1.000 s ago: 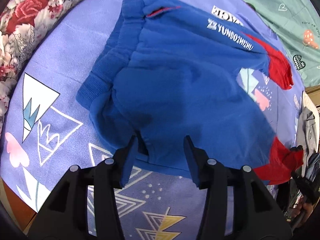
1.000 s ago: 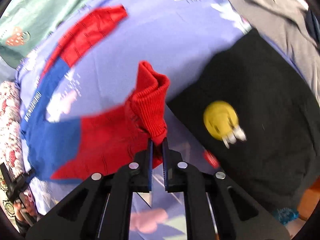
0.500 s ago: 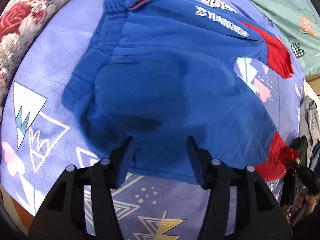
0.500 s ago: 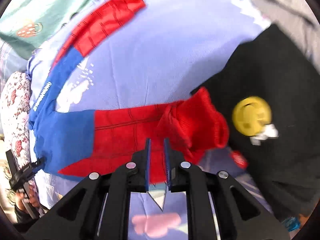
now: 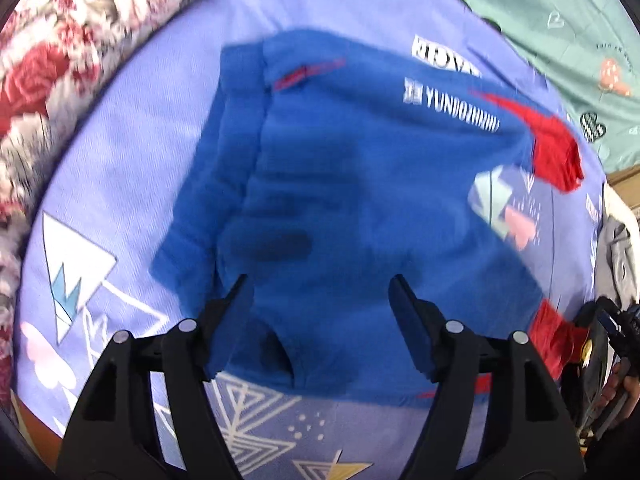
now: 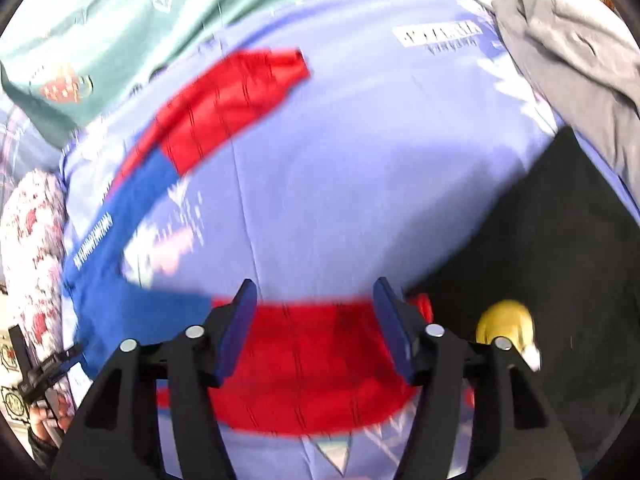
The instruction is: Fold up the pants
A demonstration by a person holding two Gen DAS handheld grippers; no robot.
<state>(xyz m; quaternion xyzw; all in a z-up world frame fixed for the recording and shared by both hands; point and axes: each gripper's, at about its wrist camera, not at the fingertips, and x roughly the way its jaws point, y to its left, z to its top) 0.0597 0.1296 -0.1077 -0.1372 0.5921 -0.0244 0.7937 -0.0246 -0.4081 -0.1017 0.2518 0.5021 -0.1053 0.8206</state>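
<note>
I see the pants (image 5: 360,184) spread flat on the bed sheet (image 5: 132,152), waist end twd the floral quilt (image 5: 60,60) at the sheet's edge, legs splayed apart in a V. Fabric looks like soft fleece/knit: royal blue body w/ a ribbed waistband, white lettering down one leg, a thin red pocket trim, lower legs red w/ dark web-like lines, ribbed cuffs. Frames are motion-blurred, so finer weave I can't tell. My left gripper (image 5: 320,284) hangs over the seat/crotch area, fingers apart & opening, blue cloth below them but pads not pressing it. My right gripper (image 6: 312,288) is over the near red leg (image 6: 312,364); fingers apart & opening, cloth lying below and between them, not pinched. The far leg (image 6: 232,104) curves away twd a teal cloth (image 6: 120,28). Sheet is smooth lavender w/ triangle & heart prints. Just beside the near cuff lies a black garment (image 6: 560,248) w/ a yellow smiley print (image 6: 504,320); a crumpled grey garment (image 6: 572,60) sits beyond it.
</note>
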